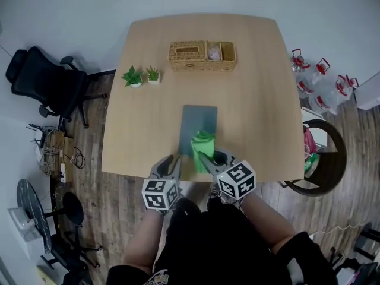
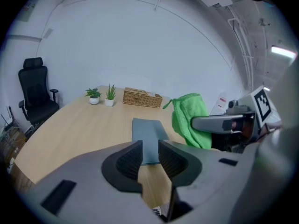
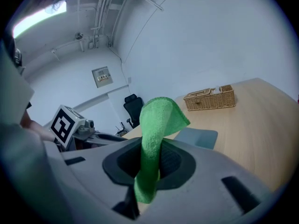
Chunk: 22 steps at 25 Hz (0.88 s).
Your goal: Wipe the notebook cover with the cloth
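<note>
- Carrying everything is the bench (image 1: pixel 255 100), pale wood, with a basket (image 1: pixel 202 56) at its far side.
- Notebook (image 1: pixel 199 123): lies flat and cover up, at the middle of the bench's near edge. Its long axis runs away from the person toward the basket. It looks thin, stiff and light, so it may slide under a wipe; pressing on a near corner would likely steady it.
- Right hand-held gripper (image 3: pixel 149 158): jaws closed on the cloth, pinching a fold of it.
- Left hand-held gripper (image 2: pixel 149 155): holds nothing, jaws a narrow gap apart, near the notebook's near left corner.
- Cloth (image 3: pixel 156 125): green, soft and limp, it sticks out past the jaws in a loose fold. It is over the notebook's near right part; whether it touches is unclear. Held bunched like this, it should drag well along the long axis.
</note>
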Available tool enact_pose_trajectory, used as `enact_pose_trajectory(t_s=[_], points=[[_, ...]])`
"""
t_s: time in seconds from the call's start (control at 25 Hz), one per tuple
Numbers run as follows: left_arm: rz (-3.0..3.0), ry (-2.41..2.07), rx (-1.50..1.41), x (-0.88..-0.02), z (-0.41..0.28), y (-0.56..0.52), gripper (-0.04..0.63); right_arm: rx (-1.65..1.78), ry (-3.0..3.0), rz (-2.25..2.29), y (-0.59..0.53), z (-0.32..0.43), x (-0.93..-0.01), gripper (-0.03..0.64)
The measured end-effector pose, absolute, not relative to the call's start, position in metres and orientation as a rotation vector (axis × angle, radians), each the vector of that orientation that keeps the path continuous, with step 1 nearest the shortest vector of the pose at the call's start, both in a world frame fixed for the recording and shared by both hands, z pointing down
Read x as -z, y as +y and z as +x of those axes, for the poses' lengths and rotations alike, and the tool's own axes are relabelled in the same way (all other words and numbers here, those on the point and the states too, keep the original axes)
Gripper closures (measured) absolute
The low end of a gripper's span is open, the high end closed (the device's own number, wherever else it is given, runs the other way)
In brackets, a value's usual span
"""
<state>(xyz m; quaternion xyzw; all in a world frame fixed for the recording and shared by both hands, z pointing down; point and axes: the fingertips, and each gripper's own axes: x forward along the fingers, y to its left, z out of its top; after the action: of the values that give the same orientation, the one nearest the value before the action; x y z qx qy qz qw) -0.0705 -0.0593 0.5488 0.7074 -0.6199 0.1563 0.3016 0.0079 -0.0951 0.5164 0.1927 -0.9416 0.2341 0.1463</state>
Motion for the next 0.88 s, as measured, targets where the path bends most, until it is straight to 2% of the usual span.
enact_pose_trajectory(t_s=[0.88], points=[[1.923,-1.259,-0.580,-0.639,-0.096,-0.111,0.510,-0.810,-2.433,0.692,-0.116,-0.053,-0.602,0.554]])
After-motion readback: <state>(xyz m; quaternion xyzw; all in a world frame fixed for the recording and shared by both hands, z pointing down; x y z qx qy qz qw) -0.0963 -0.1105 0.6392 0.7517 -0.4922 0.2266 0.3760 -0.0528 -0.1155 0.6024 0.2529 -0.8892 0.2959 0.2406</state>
